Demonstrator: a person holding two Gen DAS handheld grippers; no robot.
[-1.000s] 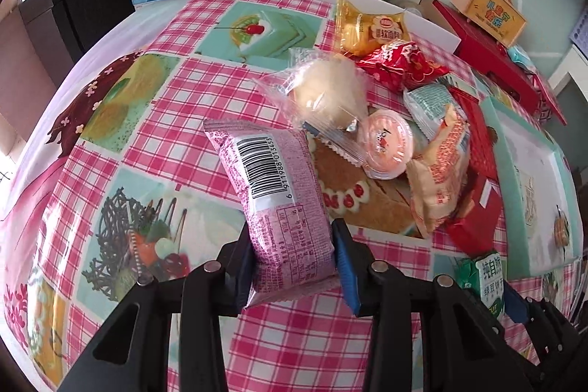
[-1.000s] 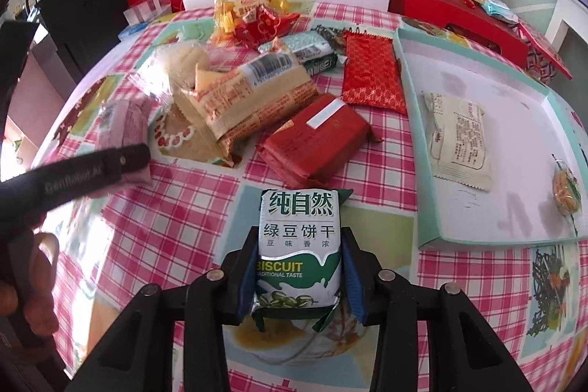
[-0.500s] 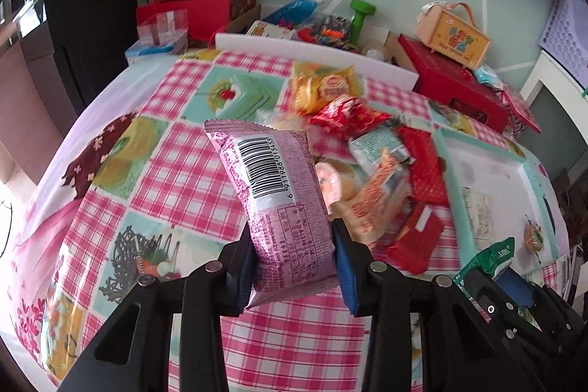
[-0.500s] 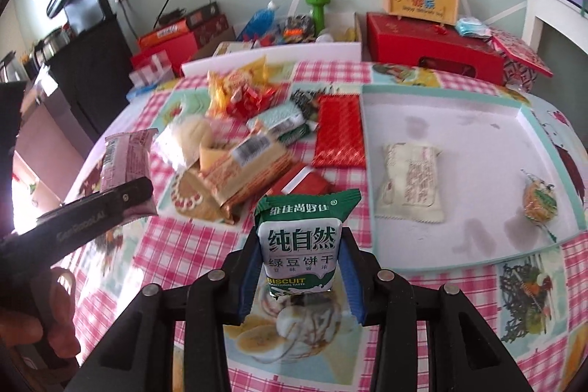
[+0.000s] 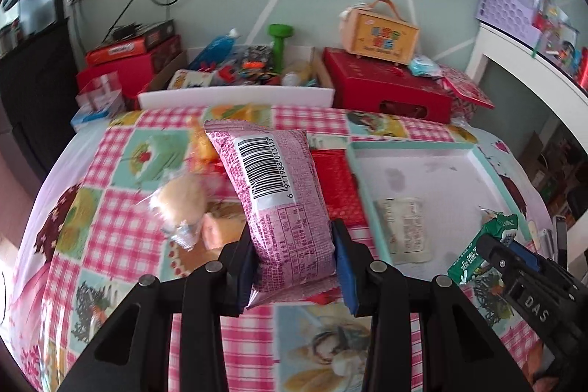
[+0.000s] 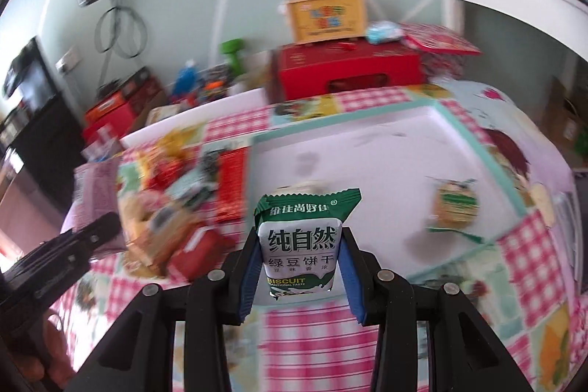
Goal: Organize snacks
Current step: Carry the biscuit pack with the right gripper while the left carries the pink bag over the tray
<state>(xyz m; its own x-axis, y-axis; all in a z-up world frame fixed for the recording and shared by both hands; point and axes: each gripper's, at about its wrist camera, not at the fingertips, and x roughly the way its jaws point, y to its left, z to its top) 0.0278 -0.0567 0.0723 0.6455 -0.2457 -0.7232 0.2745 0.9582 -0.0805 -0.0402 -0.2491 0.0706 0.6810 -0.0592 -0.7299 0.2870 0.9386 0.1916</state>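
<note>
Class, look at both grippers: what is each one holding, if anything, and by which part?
The left gripper clamps the pink snack packet by its lower end. The right gripper clamps the green biscuit packet across its lower sides.

A pink plastic snack packet (image 5: 283, 208) with a white barcode label stands tilted, its printed back showing and its lower end clamped between blue pads above the checked tablecloth. A green-and-white biscuit packet (image 6: 301, 248) stands upright, likewise pinched at its sides. In the white, teal-rimmed tray (image 6: 474, 149) lie a pale wrapped biscuit (image 5: 404, 230) and a small round green-printed snack (image 6: 455, 204).
</note>
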